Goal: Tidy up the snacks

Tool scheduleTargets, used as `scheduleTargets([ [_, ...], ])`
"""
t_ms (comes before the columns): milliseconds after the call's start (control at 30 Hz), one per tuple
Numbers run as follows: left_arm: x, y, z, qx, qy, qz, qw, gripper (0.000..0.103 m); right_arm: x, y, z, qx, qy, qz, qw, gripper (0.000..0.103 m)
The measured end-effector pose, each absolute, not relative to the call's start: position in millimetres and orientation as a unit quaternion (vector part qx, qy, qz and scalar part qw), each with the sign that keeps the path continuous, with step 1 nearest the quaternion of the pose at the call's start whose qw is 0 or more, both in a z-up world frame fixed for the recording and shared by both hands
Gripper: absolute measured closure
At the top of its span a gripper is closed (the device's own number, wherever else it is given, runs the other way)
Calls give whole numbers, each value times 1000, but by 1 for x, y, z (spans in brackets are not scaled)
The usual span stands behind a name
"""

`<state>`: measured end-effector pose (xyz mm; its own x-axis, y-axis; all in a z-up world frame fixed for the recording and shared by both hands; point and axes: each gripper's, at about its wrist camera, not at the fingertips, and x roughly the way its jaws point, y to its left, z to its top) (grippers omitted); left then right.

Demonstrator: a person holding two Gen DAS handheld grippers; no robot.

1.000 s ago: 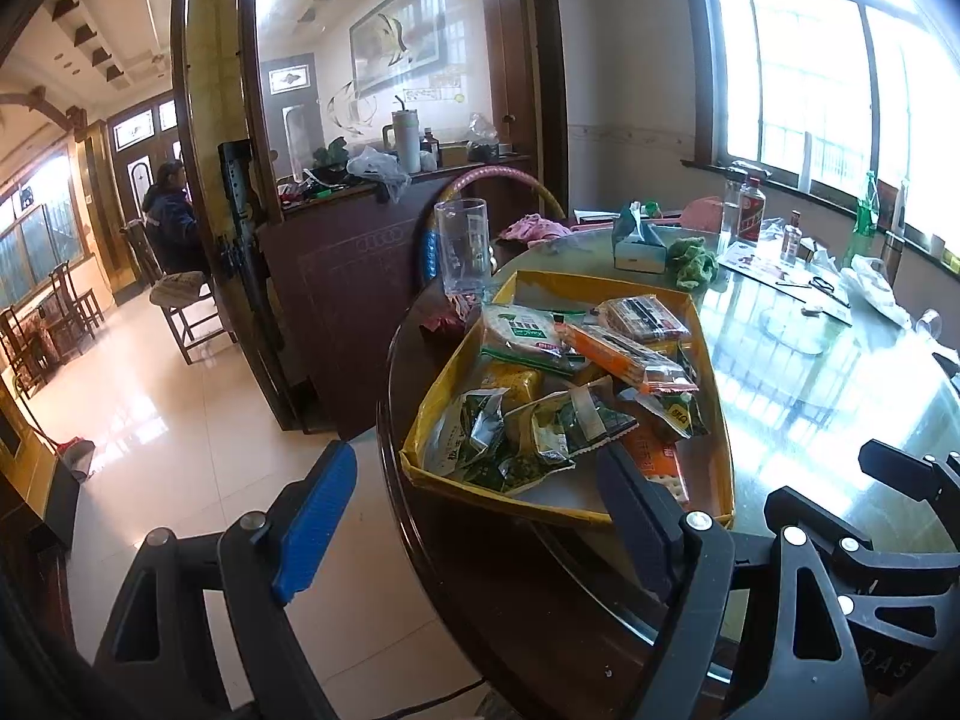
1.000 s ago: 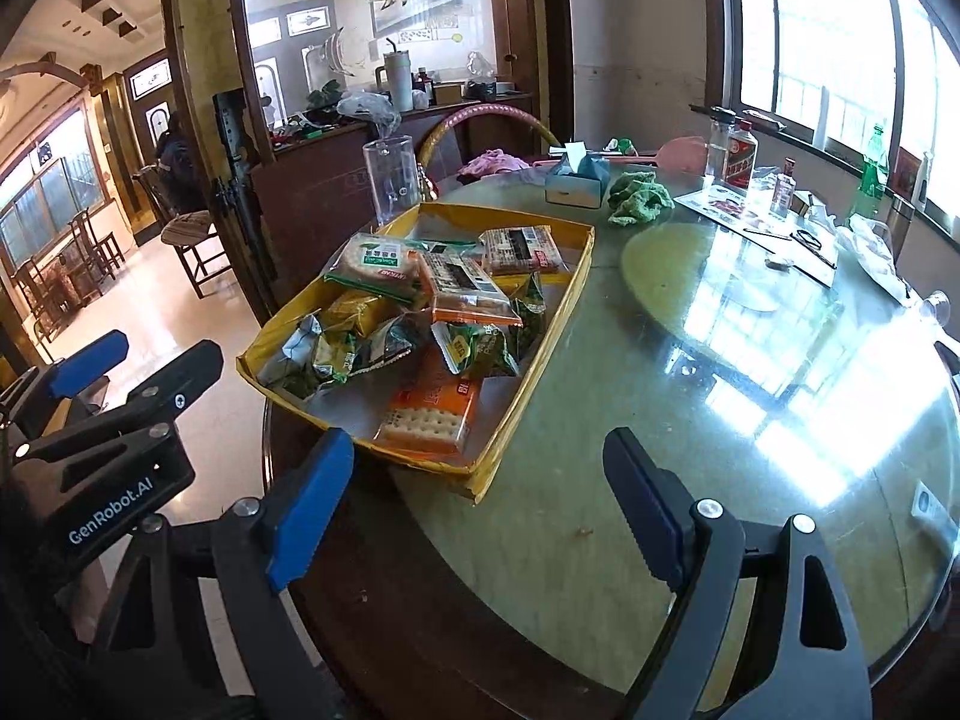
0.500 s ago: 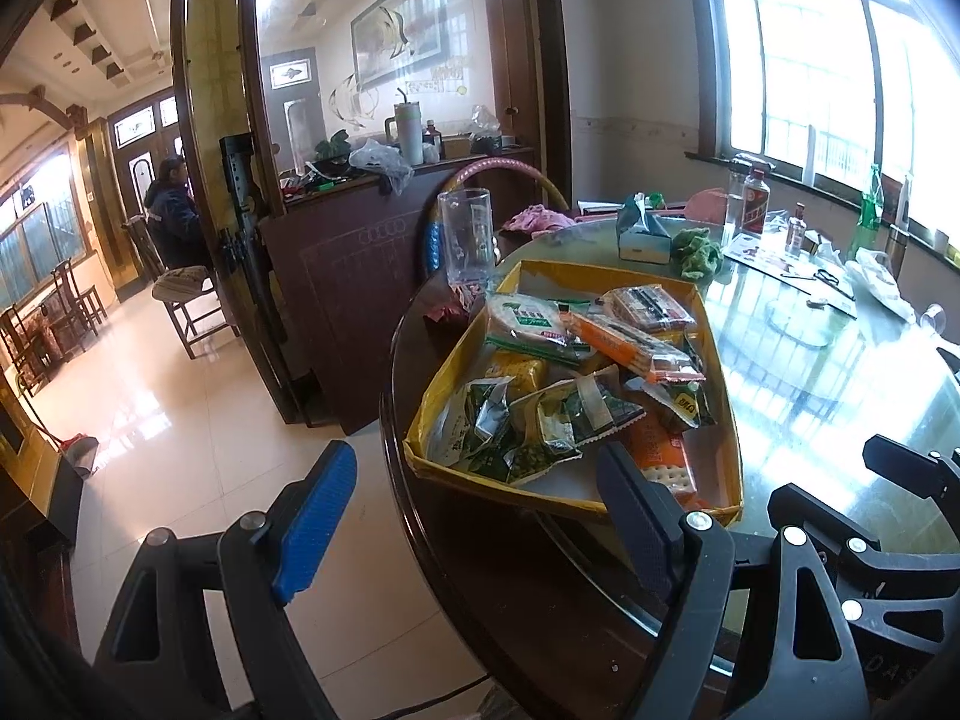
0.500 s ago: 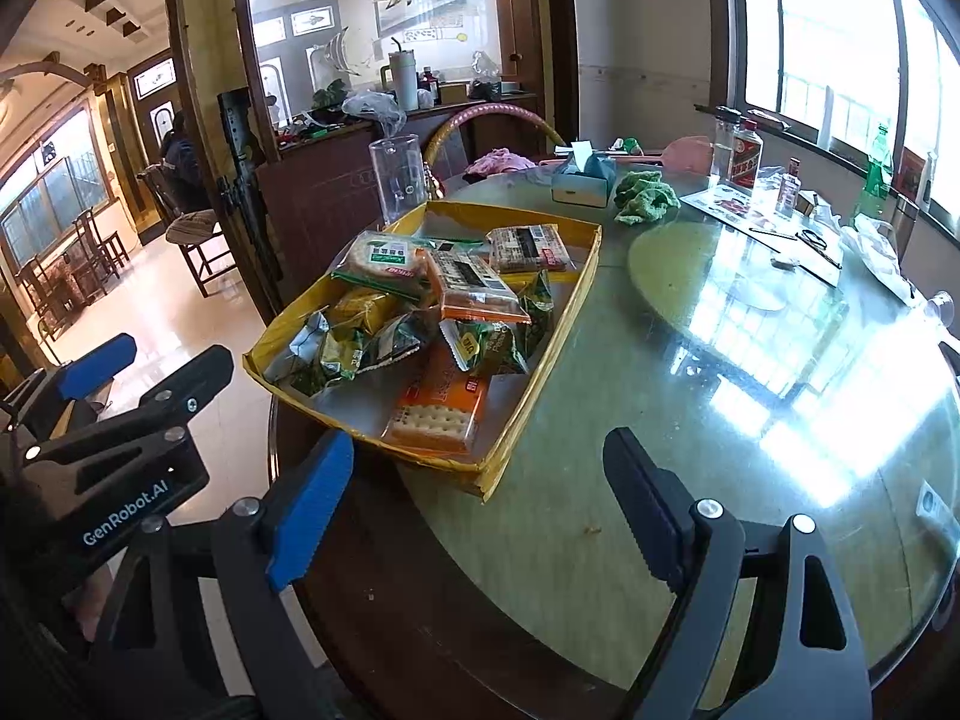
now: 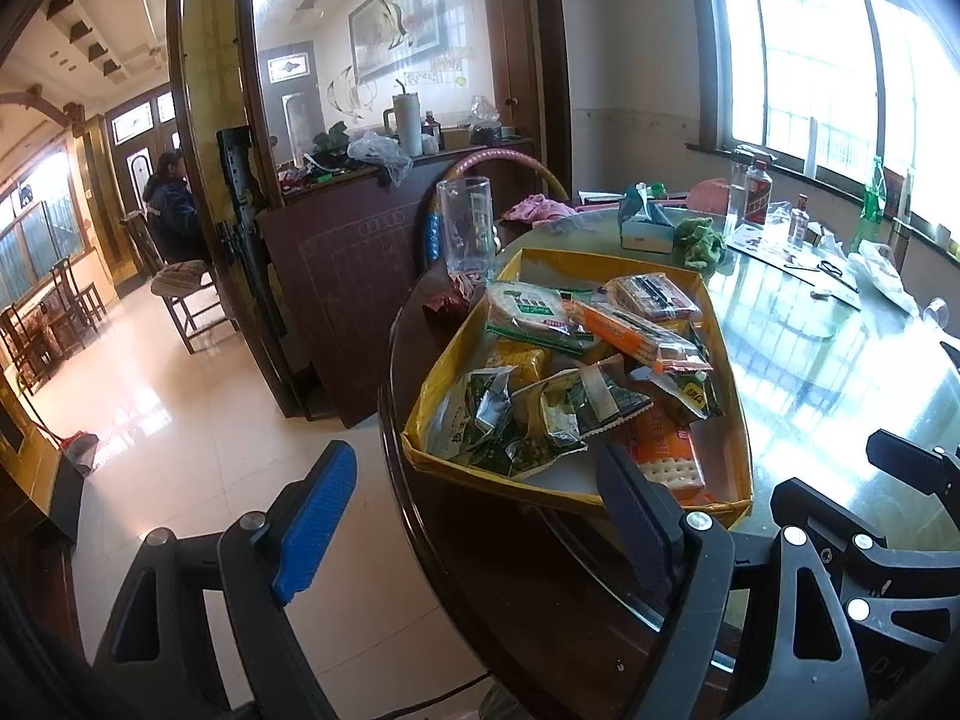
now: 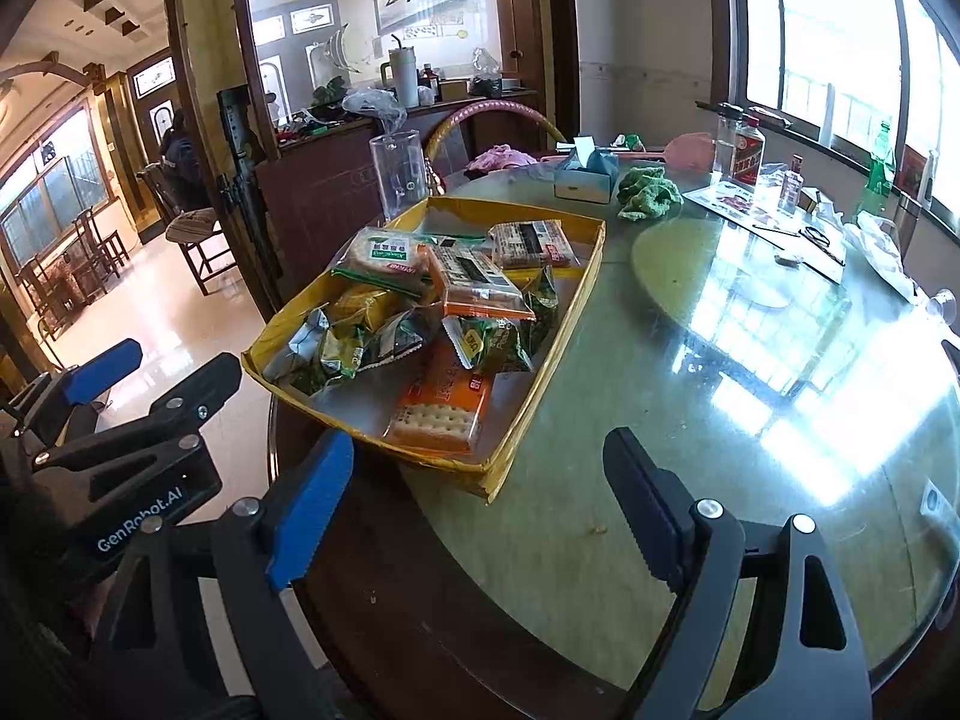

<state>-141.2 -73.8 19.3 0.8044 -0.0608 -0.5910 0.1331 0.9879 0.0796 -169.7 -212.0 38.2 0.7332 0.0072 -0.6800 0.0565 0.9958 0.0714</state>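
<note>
A yellow cardboard tray [image 5: 456,372] [image 6: 570,306] sits at the near left edge of the round glass-topped table [image 6: 750,396]. It holds several snack packs: an orange cracker pack [image 6: 441,402] [image 5: 666,450], green foil bags [image 5: 522,420] [image 6: 354,342], a green-labelled biscuit pack [image 6: 384,258] and others. My left gripper [image 5: 474,516] is open and empty, short of the tray's near edge. My right gripper [image 6: 480,504] is open and empty, just short of the tray's near corner. The left gripper also shows at the left of the right wrist view [image 6: 114,420].
A clear glass [image 6: 399,171] stands behind the tray. A tissue box [image 6: 585,177], green cloth [image 6: 648,195], bottles [image 6: 747,153] and papers lie on the far table. A chair back [image 5: 498,168], wooden cabinet and tiled floor [image 5: 180,396] are to the left.
Both grippers have moved a little closer to the tray and table. Both stay open and empty. The snacks have not moved.
</note>
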Motion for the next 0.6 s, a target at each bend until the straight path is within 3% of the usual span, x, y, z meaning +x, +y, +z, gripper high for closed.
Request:
scheduleTargets([
  [600,-122,-73,6,58,330,-59,940,21,-151,-210,23,46,381,-9,923,17],
])
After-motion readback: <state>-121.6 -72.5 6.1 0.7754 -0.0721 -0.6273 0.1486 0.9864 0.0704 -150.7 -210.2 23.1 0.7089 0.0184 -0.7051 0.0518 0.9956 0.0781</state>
